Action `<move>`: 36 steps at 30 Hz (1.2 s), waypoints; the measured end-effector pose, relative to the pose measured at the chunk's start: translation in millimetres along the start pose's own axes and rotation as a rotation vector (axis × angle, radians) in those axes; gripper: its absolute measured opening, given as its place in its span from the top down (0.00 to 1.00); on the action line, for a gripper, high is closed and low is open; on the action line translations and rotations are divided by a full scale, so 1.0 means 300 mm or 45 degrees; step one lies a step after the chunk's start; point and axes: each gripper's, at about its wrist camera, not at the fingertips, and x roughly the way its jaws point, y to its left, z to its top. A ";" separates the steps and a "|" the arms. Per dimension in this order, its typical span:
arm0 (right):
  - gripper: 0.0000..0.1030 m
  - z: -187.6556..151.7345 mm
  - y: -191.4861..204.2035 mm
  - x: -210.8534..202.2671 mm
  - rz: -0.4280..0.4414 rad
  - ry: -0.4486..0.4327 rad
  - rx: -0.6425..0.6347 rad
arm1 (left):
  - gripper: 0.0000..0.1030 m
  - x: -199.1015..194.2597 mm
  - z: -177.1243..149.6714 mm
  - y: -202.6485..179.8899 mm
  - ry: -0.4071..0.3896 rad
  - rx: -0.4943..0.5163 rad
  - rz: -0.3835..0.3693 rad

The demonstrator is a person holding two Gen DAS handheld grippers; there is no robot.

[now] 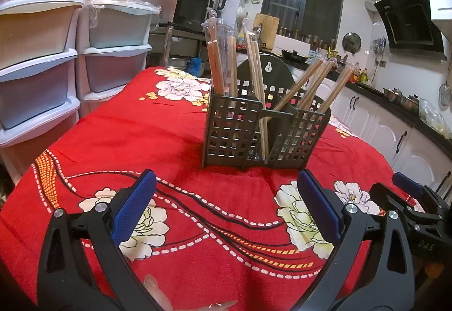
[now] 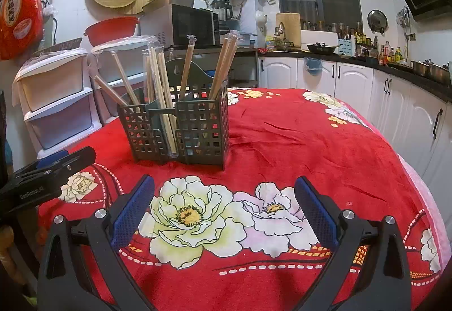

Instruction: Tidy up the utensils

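While both tongs are being held wide and empty, left gripper (image 1: 226, 201) and right gripper (image 2: 224, 199), chopsticks (image 1: 255, 71) are being kept in the caddy (image 1: 265, 130) ahead.

We note matt dark plastic lattice caddy (image 1: 248, 136), bare wooden chopsticks (image 1: 216, 62), and red printed cloth (image 2: 282, 136) covering the worktop.

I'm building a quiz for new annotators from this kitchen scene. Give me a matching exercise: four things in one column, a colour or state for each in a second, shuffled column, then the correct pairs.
Things:
1. utensil holder
2. tablecloth
3. left gripper
4. chopsticks

Colours or states:
A. open, holding nothing
B. red with a flower print
C. dark, with grid-patterned walls
D. standing on end, leaning in compartments

Pairs: 1-C, 2-B, 3-A, 4-D
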 end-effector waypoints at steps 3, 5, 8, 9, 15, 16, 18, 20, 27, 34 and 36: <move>0.06 0.000 0.000 -0.001 -0.002 -0.001 0.000 | 0.11 -0.002 0.000 -0.001 -0.005 0.000 0.002; 0.06 0.000 -0.001 -0.003 -0.002 -0.003 0.000 | 0.11 -0.003 0.000 -0.001 -0.010 0.000 -0.002; 0.06 0.000 -0.002 -0.005 -0.003 -0.005 -0.001 | 0.11 -0.007 0.001 -0.002 -0.016 0.002 -0.001; 0.06 0.000 -0.001 -0.004 -0.003 -0.004 -0.001 | 0.11 -0.007 0.001 -0.002 -0.017 0.003 -0.002; 0.06 0.000 -0.002 -0.004 -0.002 -0.004 -0.001 | 0.11 -0.009 0.000 -0.003 -0.022 0.005 -0.001; 0.06 0.000 -0.002 -0.004 -0.002 -0.003 -0.002 | 0.11 -0.009 0.000 -0.003 -0.023 0.005 -0.003; 0.06 -0.001 -0.003 -0.006 -0.003 -0.005 -0.001 | 0.11 -0.008 0.001 -0.002 -0.022 0.005 -0.003; 0.06 -0.001 -0.002 -0.004 -0.003 -0.005 0.000 | 0.11 -0.008 0.001 -0.003 -0.022 0.006 -0.003; 0.06 0.000 -0.001 -0.006 -0.002 -0.003 0.001 | 0.11 -0.008 0.000 -0.003 -0.023 0.006 -0.002; 0.06 0.000 -0.002 -0.006 -0.001 -0.003 0.001 | 0.11 -0.008 0.000 -0.004 -0.024 0.008 -0.001; 0.06 0.000 -0.002 -0.006 -0.002 -0.003 0.000 | 0.11 -0.007 0.001 -0.002 -0.024 0.009 -0.002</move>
